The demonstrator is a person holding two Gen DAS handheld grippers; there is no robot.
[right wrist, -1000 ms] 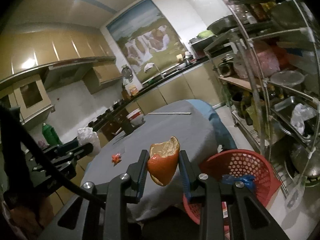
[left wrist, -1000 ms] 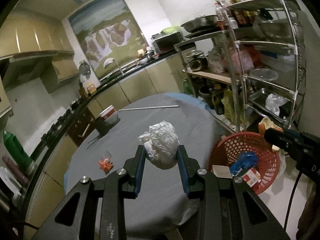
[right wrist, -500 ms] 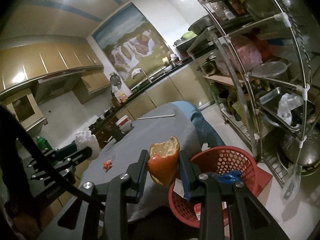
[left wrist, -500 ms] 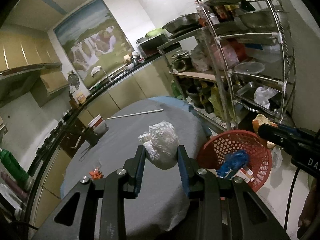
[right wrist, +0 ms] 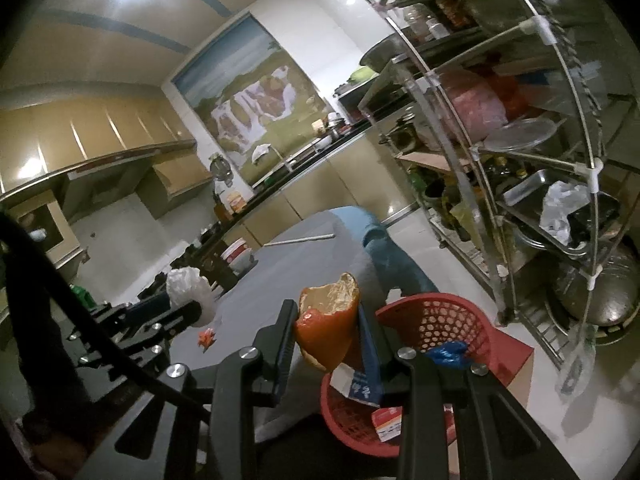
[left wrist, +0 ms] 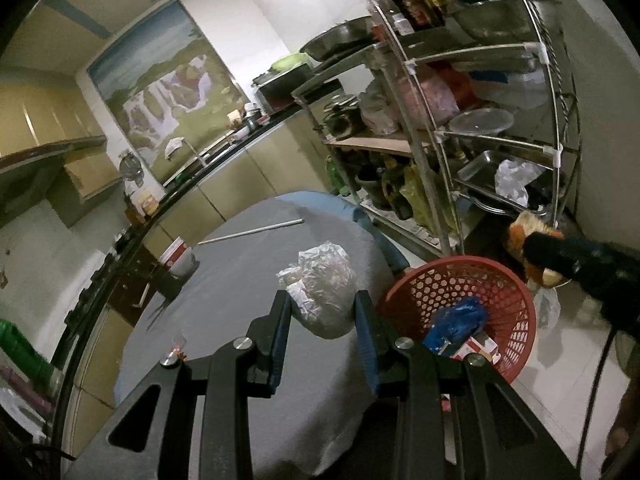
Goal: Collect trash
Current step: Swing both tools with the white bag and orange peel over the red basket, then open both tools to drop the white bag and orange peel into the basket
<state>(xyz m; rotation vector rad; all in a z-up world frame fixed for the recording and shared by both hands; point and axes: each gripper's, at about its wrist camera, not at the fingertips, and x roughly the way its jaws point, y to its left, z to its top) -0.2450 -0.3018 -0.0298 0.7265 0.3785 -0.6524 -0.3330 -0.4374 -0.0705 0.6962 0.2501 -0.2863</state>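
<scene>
I carry both loads toward the red perforated plastic basket [right wrist: 436, 336] on the floor beside the grey-clothed round tabletop [left wrist: 256, 280]. My right gripper [right wrist: 326, 334] has its jaws clamped on a curled orange fruit peel [right wrist: 328, 328], rind standing upright, the basket just below and to the right — the nearer hand. My left gripper [left wrist: 322, 316], jaws pinching a crumpled white plastic bag [left wrist: 324, 292], hangs over the tabletop's edge, basket to its right.
</scene>
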